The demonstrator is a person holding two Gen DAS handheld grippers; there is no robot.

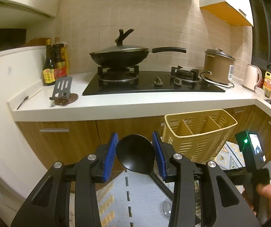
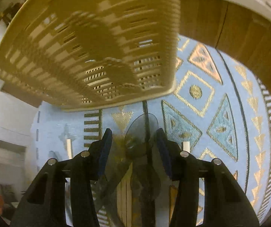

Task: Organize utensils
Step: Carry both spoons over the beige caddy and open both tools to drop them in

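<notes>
My left gripper (image 1: 135,134) is shut on a black spoon (image 1: 135,153). Its blue pads press the sides of the bowl, and the handle runs down to the right. Just beyond stands a yellow slotted utensil basket (image 1: 197,134) with empty dividers, resting on a glass tabletop. In the right wrist view the basket (image 2: 90,43) fills the top, blurred. My right gripper (image 2: 133,132) points steeply down at the glass in front of it, jaws open, nothing gripped; only dim reflections show between them. A hand (image 1: 267,194) holds that gripper's casing (image 1: 252,157) right of the basket.
Behind, a white counter (image 1: 135,102) carries a hob with a lidded wok (image 1: 118,56), a rice cooker (image 1: 218,66), a kettle (image 1: 251,77), sauce bottles (image 1: 54,62), a grey slotted spatula (image 1: 63,89) and a small spoon (image 1: 22,102). A patterned blue rug (image 2: 220,104) lies under the glass.
</notes>
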